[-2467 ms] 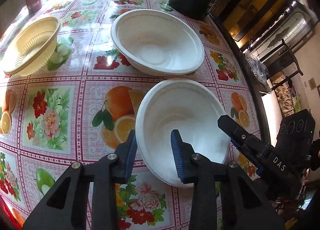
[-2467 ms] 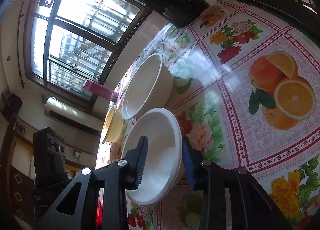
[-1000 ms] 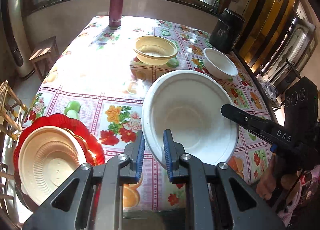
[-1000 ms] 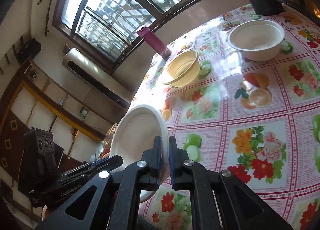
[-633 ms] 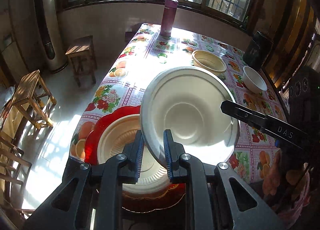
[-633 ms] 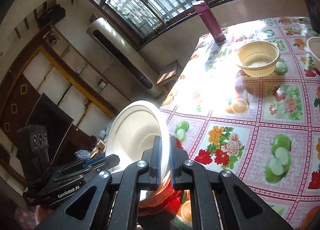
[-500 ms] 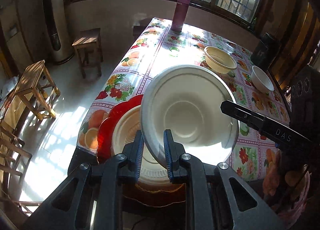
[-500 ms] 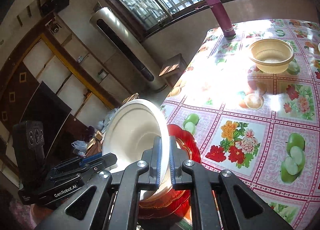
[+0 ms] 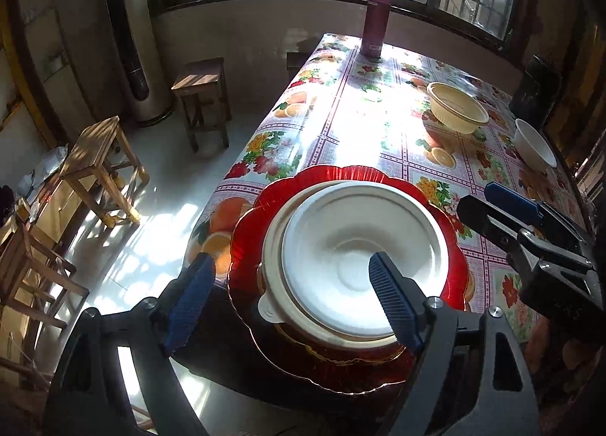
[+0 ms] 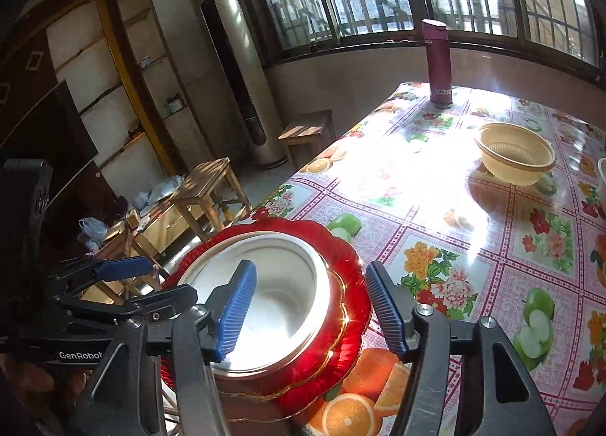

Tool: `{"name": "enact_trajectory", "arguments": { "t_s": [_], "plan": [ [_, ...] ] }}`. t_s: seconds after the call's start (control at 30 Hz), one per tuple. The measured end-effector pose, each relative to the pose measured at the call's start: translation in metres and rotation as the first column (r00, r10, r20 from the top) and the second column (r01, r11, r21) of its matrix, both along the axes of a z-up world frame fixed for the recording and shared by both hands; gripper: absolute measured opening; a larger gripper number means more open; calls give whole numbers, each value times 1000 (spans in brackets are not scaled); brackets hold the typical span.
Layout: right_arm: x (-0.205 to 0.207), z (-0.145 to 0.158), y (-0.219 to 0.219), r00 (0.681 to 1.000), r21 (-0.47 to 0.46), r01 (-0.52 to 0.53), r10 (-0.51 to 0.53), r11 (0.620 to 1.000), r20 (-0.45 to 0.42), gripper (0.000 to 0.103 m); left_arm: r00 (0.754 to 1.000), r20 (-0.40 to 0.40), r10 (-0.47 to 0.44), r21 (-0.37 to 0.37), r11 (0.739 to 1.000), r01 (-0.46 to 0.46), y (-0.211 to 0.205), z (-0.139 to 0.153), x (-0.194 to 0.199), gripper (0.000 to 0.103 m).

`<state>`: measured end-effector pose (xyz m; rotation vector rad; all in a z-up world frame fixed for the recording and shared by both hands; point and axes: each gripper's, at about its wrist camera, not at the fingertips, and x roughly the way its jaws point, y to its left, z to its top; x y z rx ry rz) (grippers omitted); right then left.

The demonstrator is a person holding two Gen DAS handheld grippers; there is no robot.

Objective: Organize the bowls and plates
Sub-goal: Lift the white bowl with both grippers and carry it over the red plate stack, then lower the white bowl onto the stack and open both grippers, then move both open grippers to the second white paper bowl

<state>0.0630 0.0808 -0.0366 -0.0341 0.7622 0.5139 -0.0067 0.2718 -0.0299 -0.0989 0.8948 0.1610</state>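
On the red plate (image 9: 341, 364) at the near corner of the table (image 9: 378, 140), the white bowl (image 9: 360, 261) you were carrying now sits nested in the cream plate (image 9: 270, 261) that lies on the red one. Both of your grippers are letting go. The left gripper (image 9: 291, 303) has its jaws opening, its blue pads standing wide to either side of the bowl's near rim and touching nothing. The right gripper (image 10: 310, 307) is opening too; one pad hangs over the bowl's hollow, the other outside the red plate's edge, with the rim between them but not pinched. So the bowl rests on the stack by itself, and this placement looks finished.

Two pieces are left farther up the table from the red plate: the yellow bowl (image 9: 456, 112), well beyond the stack toward the window, and a second white bowl (image 9: 534, 146), further right of it near the table's edge. A maroon flask (image 9: 375, 21) stands at the far end and is no part of the job.

Your next move, I judge, is to lift both grippers clear without catching the light bowl's rim, then reach beyond the red plate for one of those two bowls. Take it by the rim and bring it back to the stack.
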Motion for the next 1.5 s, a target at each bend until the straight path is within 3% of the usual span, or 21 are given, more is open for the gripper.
{"name": "enact_trajectory", "arguments": {
  "t_s": [0.13, 0.2, 0.37, 0.47, 0.83, 1.07, 1.3, 1.5],
  "plan": [
    [-1, 19, -37, 997, 71, 23, -28, 997, 67, 75, 989, 146, 1, 6, 1000, -2, -5, 26, -12, 95],
    [-3, 25, -60, 992, 95, 59, -69, 994, 106, 87, 977, 211, -37, -24, 999, 43, -16, 37, -14, 103],
    [-6, 29, -118, 981, 108, 128, -142, 986, 130, 94, 950, 266, -164, -107, 974, 198, -63, 48, -2, 103],
    [-6, 28, -156, 973, 118, 180, -194, 977, 122, 100, 942, 246, -229, -104, 960, 260, -101, 45, 13, 103],
    [-6, 23, -297, 934, 185, 348, -357, 919, 15, 103, 926, 68, -372, -148, 914, 379, -210, 10, 72, 103],
    [5, 29, -362, 890, 242, 444, -457, 863, -5, 103, 920, 8, -393, -142, 910, 390, -252, 3, 98, 103],
    [27, 50, -394, 859, 306, 482, -511, 821, 17, 103, 913, 10, -407, -83, 910, 406, -286, 10, 124, 103],
    [47, 59, -411, 833, 397, 506, -553, 765, 5, 103, 911, 69, -407, 18, 913, 406, -307, 28, 136, 103]
  ]
}}
